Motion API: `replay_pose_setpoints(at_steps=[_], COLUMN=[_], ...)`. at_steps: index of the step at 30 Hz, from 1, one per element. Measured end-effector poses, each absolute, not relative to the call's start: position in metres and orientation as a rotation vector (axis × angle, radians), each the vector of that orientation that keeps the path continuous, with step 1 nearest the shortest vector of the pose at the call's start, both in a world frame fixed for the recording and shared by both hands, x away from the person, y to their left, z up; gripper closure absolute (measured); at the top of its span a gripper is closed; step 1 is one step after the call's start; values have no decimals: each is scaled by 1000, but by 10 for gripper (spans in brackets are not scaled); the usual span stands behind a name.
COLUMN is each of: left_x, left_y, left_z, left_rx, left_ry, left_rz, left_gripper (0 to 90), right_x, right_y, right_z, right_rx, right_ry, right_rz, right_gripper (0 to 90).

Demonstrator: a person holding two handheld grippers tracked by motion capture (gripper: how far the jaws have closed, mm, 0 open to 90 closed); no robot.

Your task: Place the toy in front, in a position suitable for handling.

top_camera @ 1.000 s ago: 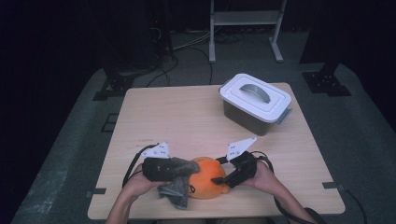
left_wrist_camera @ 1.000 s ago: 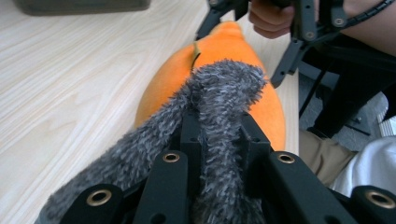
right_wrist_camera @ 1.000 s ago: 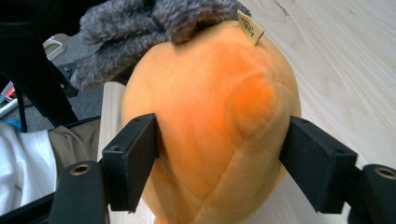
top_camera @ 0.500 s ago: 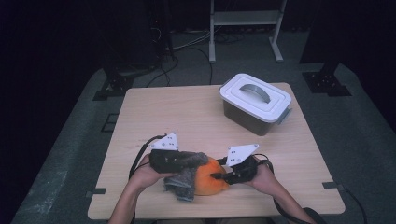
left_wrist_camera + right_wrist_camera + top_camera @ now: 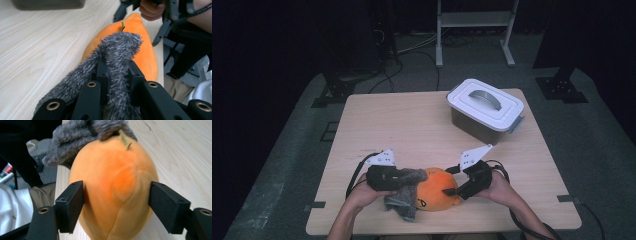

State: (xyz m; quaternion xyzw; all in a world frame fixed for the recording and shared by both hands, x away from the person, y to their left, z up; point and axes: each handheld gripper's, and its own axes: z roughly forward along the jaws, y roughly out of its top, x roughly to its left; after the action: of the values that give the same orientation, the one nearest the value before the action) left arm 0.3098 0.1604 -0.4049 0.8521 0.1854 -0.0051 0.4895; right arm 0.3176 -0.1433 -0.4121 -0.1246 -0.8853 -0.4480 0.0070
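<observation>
Orange plush toy (image 5: 437,190) sits on the wooden table (image 5: 412,125), near the front edge, between my two grippers. It has a shaggy grey fur part (image 5: 404,192) on its left end, draped over the orange body and hanging down toward the table edge. A small tag (image 5: 124,138) sticks out where grey meets orange.

My left gripper (image 5: 399,180): jaws pressed together on the grey fur. In the left gripper view the grey fur (image 5: 117,65) is squeezed into a narrow strip between the jaws, with the rest fluffing out above and to the side. The orange body (image 5: 140,47) lies just beyond it.

My right gripper (image 5: 451,191): jaws spread wide around the orange end. They've just been opening again after a brief squeeze, toy between them. In the right gripper view the orange body (image 5: 112,187) bulges between the two pads (image 5: 71,205). Left pad touches the side, right pad sits at the edge of the plush. Can't tell if either one really presses.

Farther out: a grey storage box with a white lid (image 5: 486,111) and a curved handle stands at the far right of the table, well apart from the toy. Lid on. Its lower edge shows at the top of the left gripper view.

Beyond the table: dark floor, cables, a white stand's legs (image 5: 474,35).
</observation>
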Motion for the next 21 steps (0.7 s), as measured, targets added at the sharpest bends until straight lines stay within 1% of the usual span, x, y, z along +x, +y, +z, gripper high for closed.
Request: replay_pose_setpoints(at_steps=[4, 5, 8, 9, 11, 16, 18, 20, 21], left_x=[309, 310, 311, 312, 313, 316, 317, 318, 317], left_y=[157, 157, 155, 155, 153, 142, 136, 132, 131], left_z=[-404, -404, -401, -399, -393, -377, -376, -380, -383], left_rx=[2075, 2078, 2076, 2076, 2074, 2054, 2079, 2096, 2098], left_ry=[435, 435, 436, 434, 430, 385, 377, 375, 373], left_rz=[-15, -11, -8, -6, 7, 26, 32, 20, 9], left_gripper=[760, 760, 761, 761, 761, 760, 760, 760, 761], right_x=[322, 323, 319, 315, 311, 304, 303, 305, 306], right_y=[-143, -142, -140, -140, -139, -136, -134, -135, -137], right_z=[-415, -417, -417, -415, -412, -406, -407, -410, -411], right_rx=[-425, -440, -420, -384, -358, -323, -311, -315, -323], right_ry=[-2743, -2741, -2790, -2824, -2867, -2945, -2950, -2935, -2919], right_rz=[-1381, -1371, -1384, -1408, -1446, -1528, -1512, -1485, -1467], right_gripper=[265, 295, 471, 504, 535, 545, 541, 500, 455])
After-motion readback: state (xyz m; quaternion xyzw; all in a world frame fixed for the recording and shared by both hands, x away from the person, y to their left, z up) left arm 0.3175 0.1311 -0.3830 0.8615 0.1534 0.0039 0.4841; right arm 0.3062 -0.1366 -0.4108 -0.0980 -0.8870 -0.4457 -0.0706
